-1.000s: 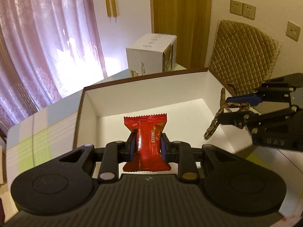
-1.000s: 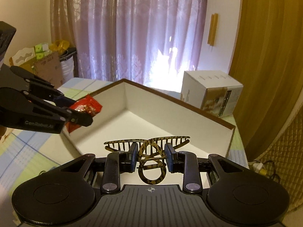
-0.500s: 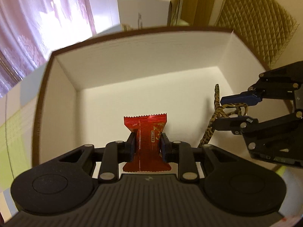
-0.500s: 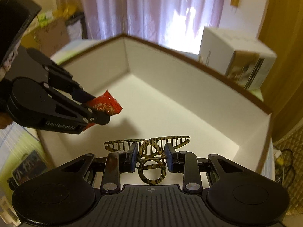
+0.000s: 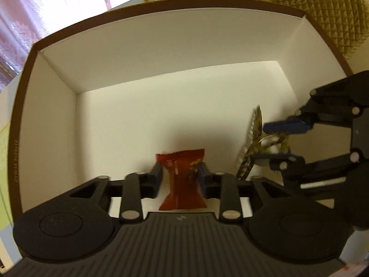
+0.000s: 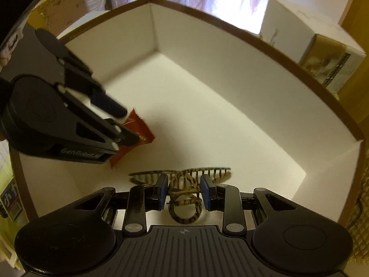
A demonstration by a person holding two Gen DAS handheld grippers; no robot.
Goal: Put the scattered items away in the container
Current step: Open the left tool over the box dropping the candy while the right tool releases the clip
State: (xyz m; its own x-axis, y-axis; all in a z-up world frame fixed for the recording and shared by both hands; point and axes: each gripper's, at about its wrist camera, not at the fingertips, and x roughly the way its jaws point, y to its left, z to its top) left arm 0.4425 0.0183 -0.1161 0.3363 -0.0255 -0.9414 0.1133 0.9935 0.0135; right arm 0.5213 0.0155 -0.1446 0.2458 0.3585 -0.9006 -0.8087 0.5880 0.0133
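Observation:
Both grippers are down inside the white box with a brown rim (image 5: 161, 34) (image 6: 230, 69). My left gripper (image 5: 181, 177) has its jaws slightly parted. The red snack packet (image 5: 182, 184) sits loose between them, touching the right pad with a gap on the left. In the right wrist view the left gripper (image 6: 132, 127) is at the left, the red packet (image 6: 140, 131) at its tips, low over the box floor. My right gripper (image 6: 183, 184) is shut on the tortoiseshell hair clip (image 6: 184, 214), also seen as the clip (image 5: 248, 159) in the right gripper (image 5: 263, 140).
A white carton (image 6: 311, 41) stands just behind the box's far wall. A quilted chair back (image 5: 322, 11) is beyond the box on the right. Curtains (image 5: 23, 11) hang at the back and a cardboard box (image 6: 62, 11) sits at the far left.
Both grippers have dropped from above the rim deep into the box. The left jaws have parted a little and the red packet has slipped lower between them. The hair clip stays clamped.

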